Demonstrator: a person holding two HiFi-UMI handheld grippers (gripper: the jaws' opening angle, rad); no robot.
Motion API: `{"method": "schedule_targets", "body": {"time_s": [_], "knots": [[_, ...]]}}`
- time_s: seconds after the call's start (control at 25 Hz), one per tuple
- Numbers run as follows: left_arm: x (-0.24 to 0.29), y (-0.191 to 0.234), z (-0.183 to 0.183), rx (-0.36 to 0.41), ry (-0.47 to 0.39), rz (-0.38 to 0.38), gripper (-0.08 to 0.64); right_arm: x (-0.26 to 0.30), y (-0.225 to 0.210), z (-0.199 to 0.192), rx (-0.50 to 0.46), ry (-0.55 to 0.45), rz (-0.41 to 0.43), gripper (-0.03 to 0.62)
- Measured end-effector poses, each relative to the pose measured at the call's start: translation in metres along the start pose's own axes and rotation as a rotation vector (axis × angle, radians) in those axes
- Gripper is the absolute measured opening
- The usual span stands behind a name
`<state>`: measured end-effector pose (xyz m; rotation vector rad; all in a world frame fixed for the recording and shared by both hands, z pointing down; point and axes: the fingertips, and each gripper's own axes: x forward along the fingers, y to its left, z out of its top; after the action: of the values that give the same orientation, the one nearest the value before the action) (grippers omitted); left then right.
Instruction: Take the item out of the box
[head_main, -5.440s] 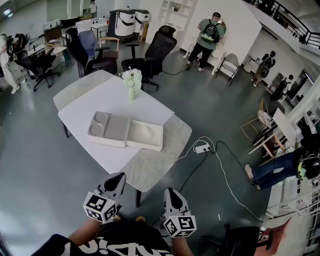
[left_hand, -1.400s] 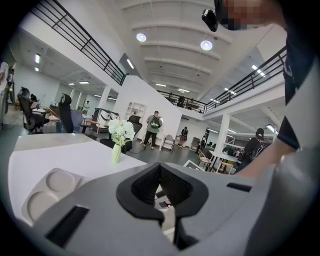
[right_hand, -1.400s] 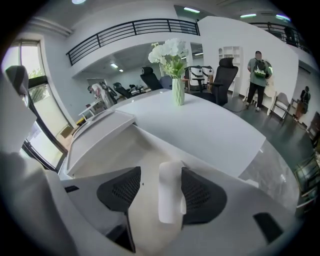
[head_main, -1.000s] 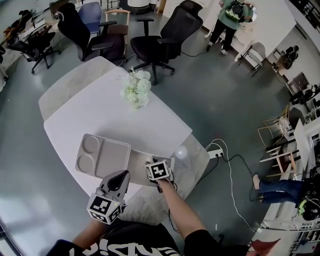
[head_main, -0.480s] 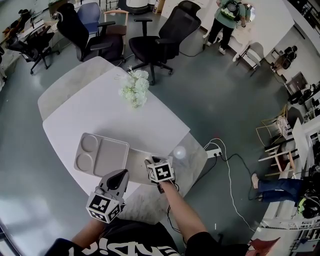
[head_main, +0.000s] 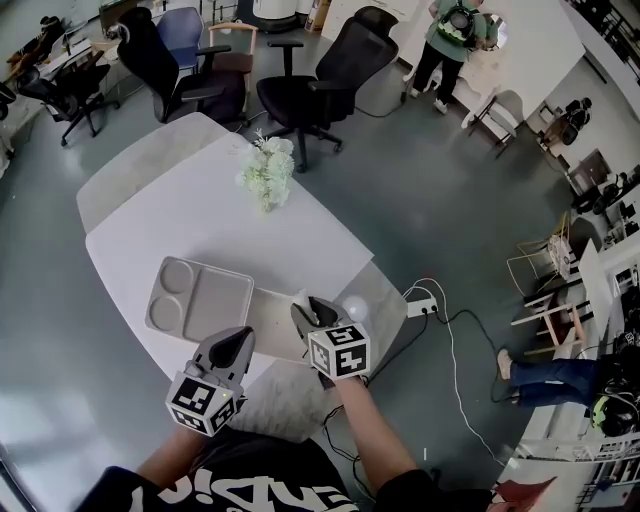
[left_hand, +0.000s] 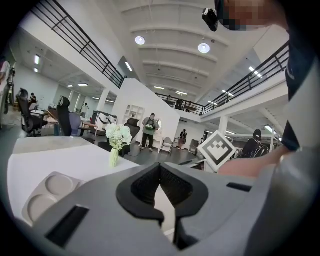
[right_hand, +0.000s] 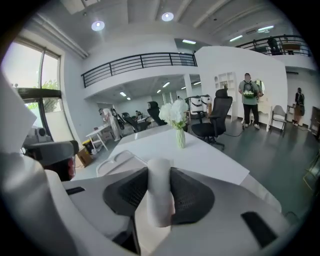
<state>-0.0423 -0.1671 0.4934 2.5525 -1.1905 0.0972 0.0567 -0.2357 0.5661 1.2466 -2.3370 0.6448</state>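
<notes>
My right gripper (head_main: 308, 310) is shut on a white roll-shaped item (right_hand: 159, 196), which stands up between the pads just above the open white box (head_main: 270, 315). In the head view only a white tip of the item (head_main: 300, 298) shows past the jaws. The box's grey lid (head_main: 200, 298), with two round hollows, lies flat to its left. My left gripper (head_main: 234, 345) hovers at the table's near edge, left of the box, shut with nothing in it (left_hand: 161, 167).
The box lies on a white and marble table (head_main: 200, 220) with a vase of pale flowers (head_main: 266, 172) at its far side. Office chairs (head_main: 315, 85) stand beyond it. A power strip and cable (head_main: 420, 305) lie on the floor to the right. A person (head_main: 448, 35) stands far back.
My right gripper has lifted up and back toward me with the white item in it. The left gripper has hardly moved.
</notes>
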Motion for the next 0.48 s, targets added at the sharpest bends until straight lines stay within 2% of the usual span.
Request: {"method": "schedule_targets", "body": {"time_s": [0.2, 0.48], "knots": [[-0.008, -0.008, 0.007, 0.015, -0.021, 0.0, 0.009, -0.054, 0.011, 0.03, -0.003, -0.148, 0.001, 0.153], [-0.019, -0.021, 0.016, 0.023, -0.045, -0.009, 0.009, -0.131, 0.017, 0.045, 0.011, -0.32, -0.067, 0.153]]}}
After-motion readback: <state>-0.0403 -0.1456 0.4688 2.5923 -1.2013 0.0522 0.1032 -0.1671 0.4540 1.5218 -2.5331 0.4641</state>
